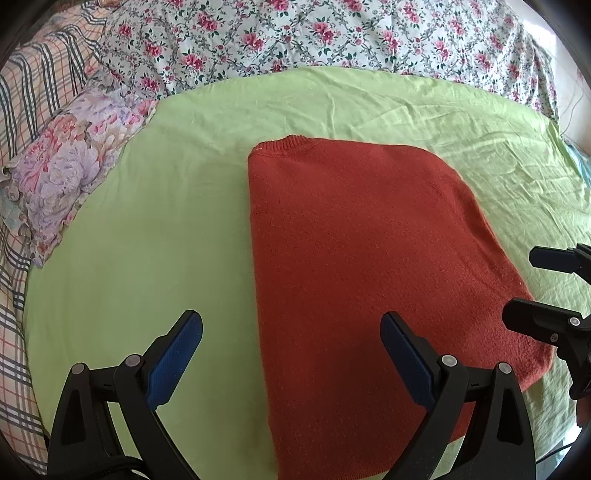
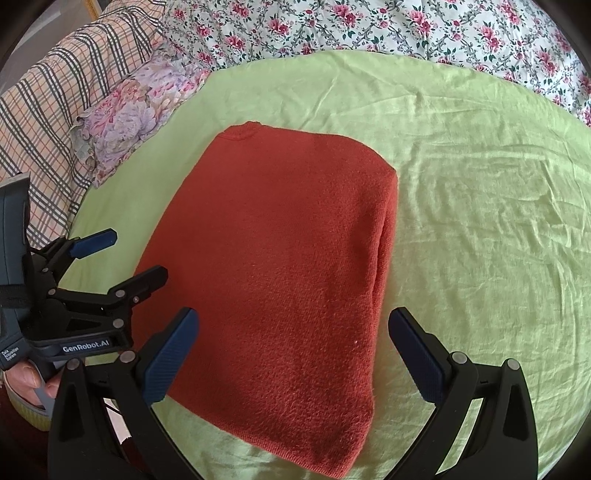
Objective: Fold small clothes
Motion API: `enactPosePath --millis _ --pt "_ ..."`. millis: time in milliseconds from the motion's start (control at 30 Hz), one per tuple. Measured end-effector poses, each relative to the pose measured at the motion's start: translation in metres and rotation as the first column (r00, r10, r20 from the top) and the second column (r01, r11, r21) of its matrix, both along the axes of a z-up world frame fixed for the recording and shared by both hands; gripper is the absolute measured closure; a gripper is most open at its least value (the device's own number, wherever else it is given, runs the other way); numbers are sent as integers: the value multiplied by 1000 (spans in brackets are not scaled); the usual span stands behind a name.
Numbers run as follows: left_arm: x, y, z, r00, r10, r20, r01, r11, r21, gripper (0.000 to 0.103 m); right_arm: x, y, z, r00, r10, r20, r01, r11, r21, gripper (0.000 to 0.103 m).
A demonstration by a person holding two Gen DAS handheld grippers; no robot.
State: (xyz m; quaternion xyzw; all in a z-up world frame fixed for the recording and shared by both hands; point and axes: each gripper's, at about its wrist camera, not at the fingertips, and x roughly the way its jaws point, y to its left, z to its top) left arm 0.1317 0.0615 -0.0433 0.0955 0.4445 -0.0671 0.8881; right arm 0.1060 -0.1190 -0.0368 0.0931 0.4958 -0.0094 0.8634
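sweater [image 2: 280,266]: fuzzy matt knit | sheet [image 2: 480,206]: smooth creased cloth | gripper frames: matt black plastic | pads [image 1: 173,362]: ribbed blue rubbery

place: home bedroom | evidence: green sheet [image 1: 147,258] on bed; floral quilt [image 1: 295,33]; pillow [image 1: 70,162]; plaid blanket [image 2: 55,99]

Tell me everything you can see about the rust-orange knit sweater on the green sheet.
The rust-orange knit sweater looks like soft, fuzzy wool. It lies flat, folded into a long rectangle, with its ribbed collar at the far end and a thick layered fold along its right edge. No sleeves show. It rests on the wrinkled light green sheet. Neither open gripper is closed on it.
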Motion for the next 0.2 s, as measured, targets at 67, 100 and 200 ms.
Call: enactPosePath --millis 67,100,200 --pt "1 1 0 1000 5 -3 -5 1000 -6 6 2 -2 0 1000 -4 -2 4 1000 2 1" --pt "2 2 1 1000 8 -1 -8 1000 -5 6 2 -2 -1 1000 -5 -2 5 1000 3 1" --pt "1 3 3 1000 12 4 -12 1000 -5 6 5 -3 -1 1000 -5 -4 5 1000 2 1"
